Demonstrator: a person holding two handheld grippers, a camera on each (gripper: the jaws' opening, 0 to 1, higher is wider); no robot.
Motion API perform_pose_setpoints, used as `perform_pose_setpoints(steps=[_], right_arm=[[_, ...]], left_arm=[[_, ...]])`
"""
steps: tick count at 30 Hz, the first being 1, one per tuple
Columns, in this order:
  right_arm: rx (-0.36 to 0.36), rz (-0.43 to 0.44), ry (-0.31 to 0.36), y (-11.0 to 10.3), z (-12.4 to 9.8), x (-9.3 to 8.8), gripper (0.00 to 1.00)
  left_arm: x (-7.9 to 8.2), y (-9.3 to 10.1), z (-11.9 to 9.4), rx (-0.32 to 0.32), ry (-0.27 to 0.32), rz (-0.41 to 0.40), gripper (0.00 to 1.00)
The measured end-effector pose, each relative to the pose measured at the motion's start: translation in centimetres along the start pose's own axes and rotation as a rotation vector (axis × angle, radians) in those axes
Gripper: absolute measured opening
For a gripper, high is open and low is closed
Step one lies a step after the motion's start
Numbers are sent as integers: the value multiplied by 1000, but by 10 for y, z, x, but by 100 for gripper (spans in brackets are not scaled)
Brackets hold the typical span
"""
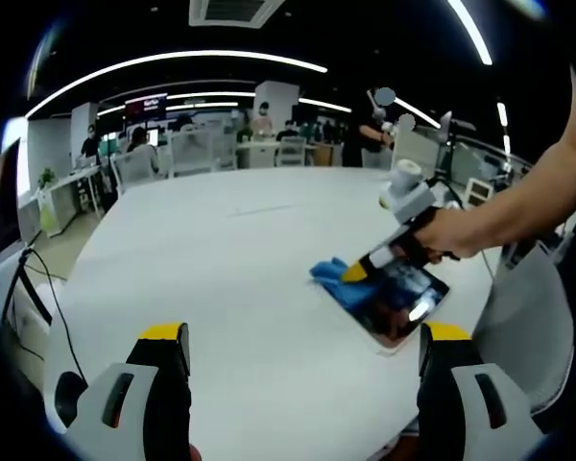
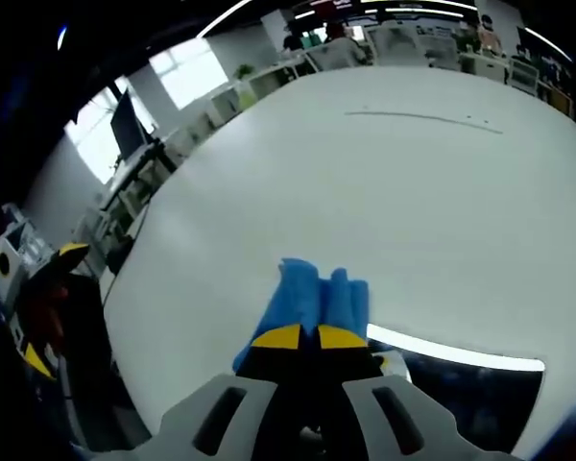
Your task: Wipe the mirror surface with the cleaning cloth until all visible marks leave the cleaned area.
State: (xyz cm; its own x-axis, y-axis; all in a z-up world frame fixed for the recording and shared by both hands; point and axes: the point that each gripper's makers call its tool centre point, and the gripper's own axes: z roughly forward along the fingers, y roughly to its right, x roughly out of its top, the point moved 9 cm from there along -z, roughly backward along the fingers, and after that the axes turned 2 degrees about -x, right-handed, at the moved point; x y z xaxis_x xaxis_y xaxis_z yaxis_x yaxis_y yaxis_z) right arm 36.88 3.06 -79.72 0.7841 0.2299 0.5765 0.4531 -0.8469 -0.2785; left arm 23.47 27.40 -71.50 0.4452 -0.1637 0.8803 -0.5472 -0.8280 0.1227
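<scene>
The white worktop (image 1: pixel 240 279) is wide and round, with office desks and people far behind it. Near its right edge lies the mirror (image 1: pixel 398 305), dark and reflecting ceiling lights. The blue cloth (image 2: pixel 312 298) lies at the mirror's far edge, partly on the worktop. The right hand-held gripper (image 2: pixel 300 337) has its jaws closed on the cloth. The left hand-held gripper (image 1: pixel 302 336) is apart from the mirror, its jaws wide open and holding nothing.

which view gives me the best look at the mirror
The left gripper view: the whole mirror lies on the table, its outline complete. The right gripper view shows just a dark part behind the right claw.
</scene>
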Motion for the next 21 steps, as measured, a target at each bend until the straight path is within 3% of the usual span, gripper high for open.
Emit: perform_pose_setpoints(steps=[21], right_arm=[[12,-1,-8,-10,-11,-21,0]], left_arm=[[0,8,-7,2,9,4,99]])
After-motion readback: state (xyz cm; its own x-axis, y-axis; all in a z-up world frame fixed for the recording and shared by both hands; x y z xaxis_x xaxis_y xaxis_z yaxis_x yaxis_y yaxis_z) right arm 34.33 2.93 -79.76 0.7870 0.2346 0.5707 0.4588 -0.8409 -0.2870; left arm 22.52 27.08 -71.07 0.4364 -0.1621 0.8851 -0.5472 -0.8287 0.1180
